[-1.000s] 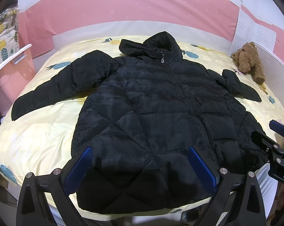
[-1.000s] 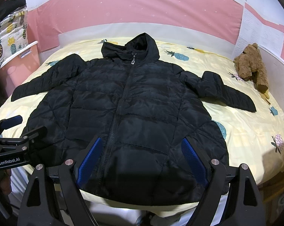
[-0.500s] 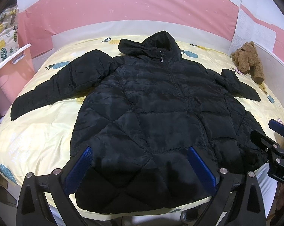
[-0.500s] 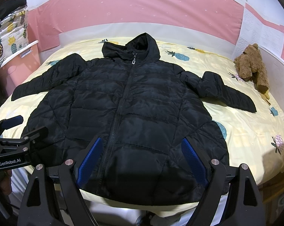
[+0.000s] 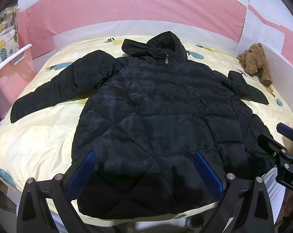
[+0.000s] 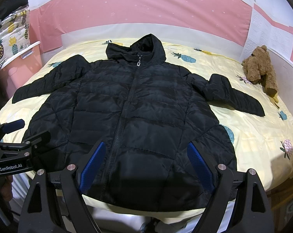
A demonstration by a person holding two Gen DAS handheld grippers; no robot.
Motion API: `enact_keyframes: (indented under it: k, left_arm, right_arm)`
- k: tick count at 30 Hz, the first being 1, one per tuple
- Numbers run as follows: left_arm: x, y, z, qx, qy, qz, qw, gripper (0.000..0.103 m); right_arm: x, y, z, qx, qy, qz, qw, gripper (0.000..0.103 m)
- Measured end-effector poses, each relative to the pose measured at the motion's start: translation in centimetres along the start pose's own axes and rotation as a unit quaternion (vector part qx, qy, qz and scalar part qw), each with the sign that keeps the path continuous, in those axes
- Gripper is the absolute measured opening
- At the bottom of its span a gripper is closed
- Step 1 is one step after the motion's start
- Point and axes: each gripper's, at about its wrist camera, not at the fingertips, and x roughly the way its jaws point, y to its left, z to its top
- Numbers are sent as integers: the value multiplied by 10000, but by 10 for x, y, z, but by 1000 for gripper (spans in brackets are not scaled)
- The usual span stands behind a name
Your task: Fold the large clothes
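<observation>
A black hooded puffer jacket [image 6: 130, 116] lies zipped and face-up, sleeves spread, on a pineapple-print bed [image 6: 263, 136]. Both the left tongs [image 5: 144, 167] and right tongs [image 6: 146, 159] hover above its hem, spread wide and empty. The padding looks light, soft and slippery; cuffs or hem corners seem the best holds. Its underside is hidden.

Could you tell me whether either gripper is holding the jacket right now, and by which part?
Nothing is held: the left gripper and right gripper are open above the black jacket.

Bed [image 6: 253, 136], pineapple sheet: black jacket [image 6: 130, 120] spread flat, teddy bear [image 6: 261, 66] at edge.
</observation>
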Motion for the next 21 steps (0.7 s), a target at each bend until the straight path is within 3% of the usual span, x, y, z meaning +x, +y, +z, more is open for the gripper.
enact_keyframes:
  k: [21]
  left_arm:
    - [3, -3, -8, -11, 58, -13, 10000, 102]
  right_arm:
    - [4, 2, 0, -3, 36, 10, 10000, 86]
